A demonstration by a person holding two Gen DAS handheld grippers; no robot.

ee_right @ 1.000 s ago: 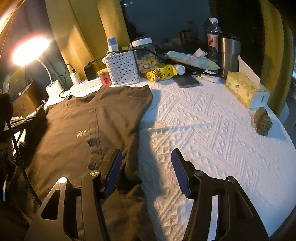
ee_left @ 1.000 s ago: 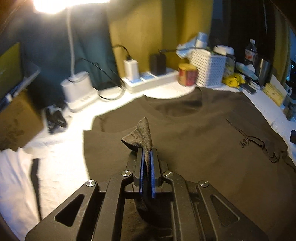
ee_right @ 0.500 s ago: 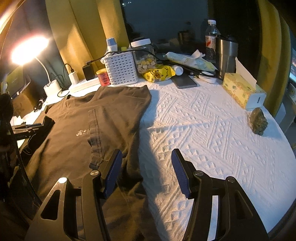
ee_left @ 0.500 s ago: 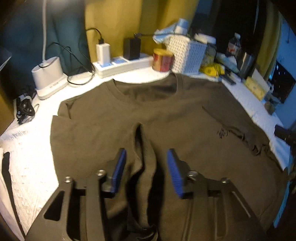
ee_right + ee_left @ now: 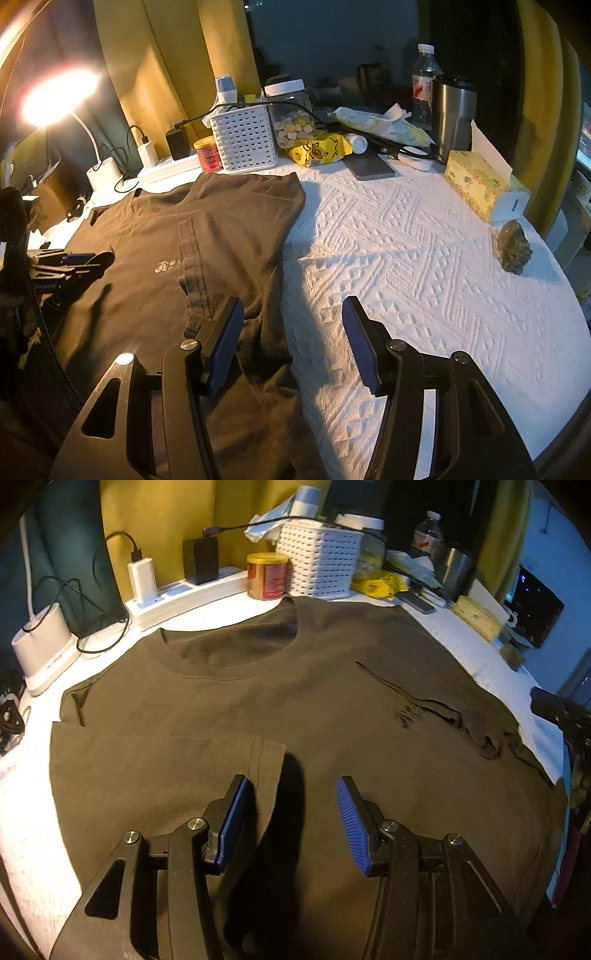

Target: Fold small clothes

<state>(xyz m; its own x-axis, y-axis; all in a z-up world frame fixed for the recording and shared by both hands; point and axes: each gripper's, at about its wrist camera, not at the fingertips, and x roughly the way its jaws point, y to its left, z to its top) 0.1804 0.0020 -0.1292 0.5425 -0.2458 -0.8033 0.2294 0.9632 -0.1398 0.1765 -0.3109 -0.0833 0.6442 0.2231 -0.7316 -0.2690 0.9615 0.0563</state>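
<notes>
A dark olive T-shirt (image 5: 295,709) lies flat on the white textured table cover, neck toward the back. Its left sleeve (image 5: 162,768) is folded inward over the body; the right sleeve is folded in too, its hem showing as a dark strip (image 5: 192,258). My left gripper (image 5: 291,794) is open and empty, just above the folded sleeve's hem. My right gripper (image 5: 293,314) is open and empty over the shirt's right edge, where cloth meets table cover (image 5: 424,266). The left gripper also shows in the right wrist view (image 5: 70,262).
Along the back stand a white basket (image 5: 245,142), red tin (image 5: 208,155), power strip with chargers (image 5: 177,594), lamp base (image 5: 44,650), jar, bottle, steel tumbler (image 5: 452,114) and tissue box (image 5: 484,184). A small dark figurine (image 5: 513,247) sits at the right.
My left gripper let go of the sleeve it was pinching; the sleeve now lies flat on the shirt body and the gripper stands open above it. The right gripper barely moved.
</notes>
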